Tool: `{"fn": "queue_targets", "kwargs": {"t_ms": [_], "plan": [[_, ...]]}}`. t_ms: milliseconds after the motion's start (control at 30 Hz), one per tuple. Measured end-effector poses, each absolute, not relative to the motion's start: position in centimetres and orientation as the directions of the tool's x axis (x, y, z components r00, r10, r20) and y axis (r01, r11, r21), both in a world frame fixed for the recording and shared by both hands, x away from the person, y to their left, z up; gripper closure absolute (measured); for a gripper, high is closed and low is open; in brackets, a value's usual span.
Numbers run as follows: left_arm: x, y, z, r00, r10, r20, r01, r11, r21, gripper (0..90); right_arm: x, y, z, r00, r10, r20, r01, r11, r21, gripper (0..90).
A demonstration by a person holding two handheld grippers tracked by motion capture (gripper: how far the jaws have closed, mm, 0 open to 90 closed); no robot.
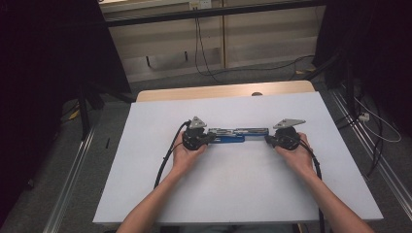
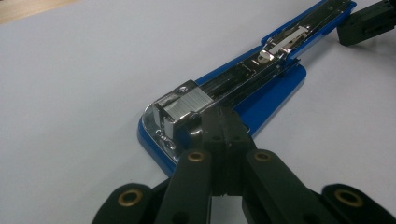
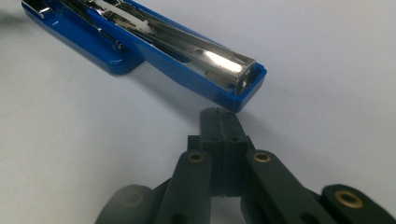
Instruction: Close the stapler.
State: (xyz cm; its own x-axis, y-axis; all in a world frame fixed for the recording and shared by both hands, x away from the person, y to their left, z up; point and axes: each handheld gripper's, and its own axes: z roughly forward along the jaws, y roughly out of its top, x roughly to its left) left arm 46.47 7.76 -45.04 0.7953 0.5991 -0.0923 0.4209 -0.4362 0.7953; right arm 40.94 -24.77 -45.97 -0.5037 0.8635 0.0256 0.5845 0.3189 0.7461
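Blue plastic and bright steel make up the stapler (image 1: 232, 135), which lies swung fully open near the middle of the white table (image 1: 233, 194), its long axis running across the table from one hand to the other. That axis is what the next move turns on — each tool meets the stapler end-on, not from the side. The left gripper (image 1: 210, 139) sits at the stapler's left end; in the left gripper view its jaws are pressed together with nothing between them, and their tips (image 2: 223, 122) rest at or just over the blue base beside the block of staples (image 2: 189, 103) in the metal magazine, though whether they actually touch it is hard to tell. The right gripper (image 1: 268, 139) is likewise clenched on nothing; in the right gripper view its closed tips (image 3: 219, 119) stand just short of the blue arm's square end (image 3: 243, 86), apart from it by a narrow strip of table. So the left tool is the nearer of the two. My guess is that closed tips like these would push or steady the stapler along its length — a grasp would first need the jaws parted.
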Motion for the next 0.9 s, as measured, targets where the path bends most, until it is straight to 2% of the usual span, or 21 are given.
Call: {"fn": "queue_targets", "kwargs": {"t_ms": [200,900], "plan": [[46.50,7.80,-45.05,0.795,0.599,-0.098,0.424,-0.433,0.796,90.0,41.33,-24.39,-45.67,-0.514,0.858,0.009,0.595,0.349,0.724,90.0],[46.55,7.91,-45.16,0.794,0.597,-0.115,0.431,-0.420,0.798,90.0,41.49,-24.44,-45.83,-0.518,0.855,0.018,0.585,0.340,0.737,90.0]]}}
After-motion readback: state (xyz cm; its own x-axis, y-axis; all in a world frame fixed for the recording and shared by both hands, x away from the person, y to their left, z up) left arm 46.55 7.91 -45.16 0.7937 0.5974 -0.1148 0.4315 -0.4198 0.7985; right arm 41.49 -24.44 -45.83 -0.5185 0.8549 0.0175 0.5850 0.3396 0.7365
